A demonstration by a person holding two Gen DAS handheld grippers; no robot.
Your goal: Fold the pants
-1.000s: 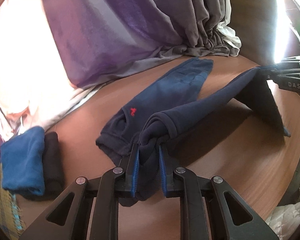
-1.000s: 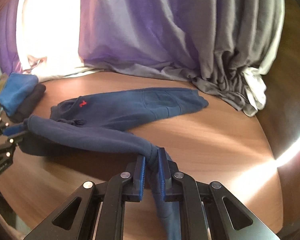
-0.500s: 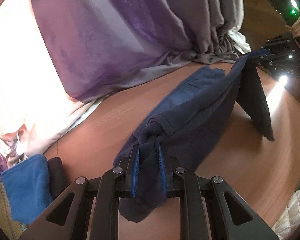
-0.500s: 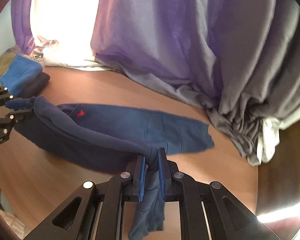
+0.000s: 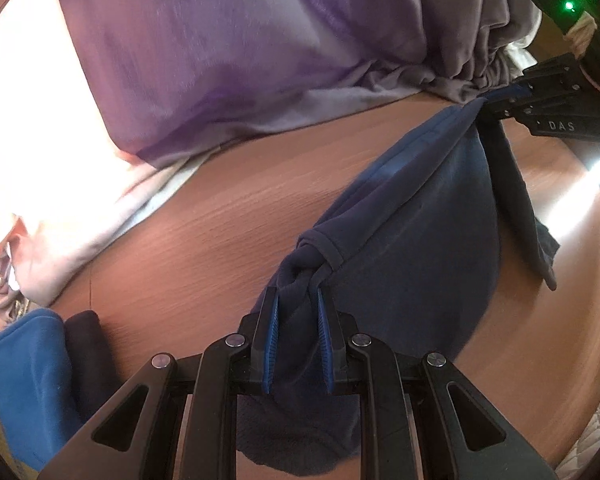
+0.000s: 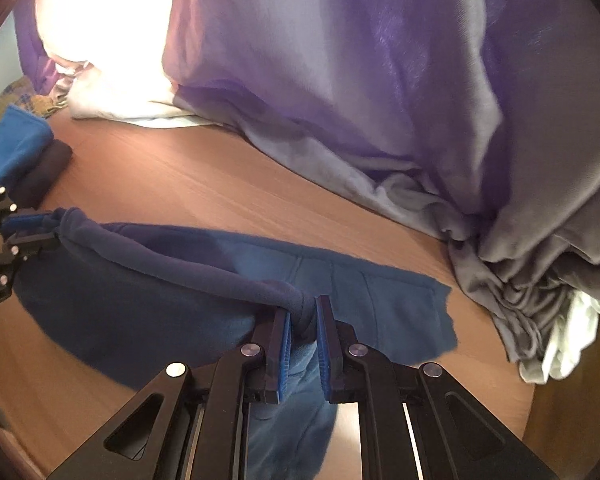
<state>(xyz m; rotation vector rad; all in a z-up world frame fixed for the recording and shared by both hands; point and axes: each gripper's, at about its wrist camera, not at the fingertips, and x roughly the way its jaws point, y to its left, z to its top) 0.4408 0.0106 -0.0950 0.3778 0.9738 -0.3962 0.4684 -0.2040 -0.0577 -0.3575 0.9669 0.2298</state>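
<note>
Dark navy pants (image 5: 416, 248) hang stretched between both grippers over a round wooden table (image 5: 204, 232). My left gripper (image 5: 296, 304) is shut on a bunched end of the pants near their waistband. My right gripper (image 6: 302, 312) is shut on the other bunched end, with a fold of cloth hanging below it. One pant leg (image 6: 380, 304) lies flat on the table under the lifted fold. In the left wrist view the right gripper (image 5: 500, 98) shows at upper right; in the right wrist view the left gripper (image 6: 32, 228) sits at the left edge.
A purple and grey curtain (image 6: 380, 80) drapes onto the table's far side. Folded blue (image 5: 24, 384) and black (image 5: 86, 356) garments are stacked at the table's left edge. A patterned cloth (image 6: 24, 96) lies beyond them. Bright sunlight hits the right rim (image 5: 596, 168).
Both grippers have carried the lifted pant fold away from me toward the curtain, over the leg lying flat. The red logo is now covered. Both grips stay shut.
</note>
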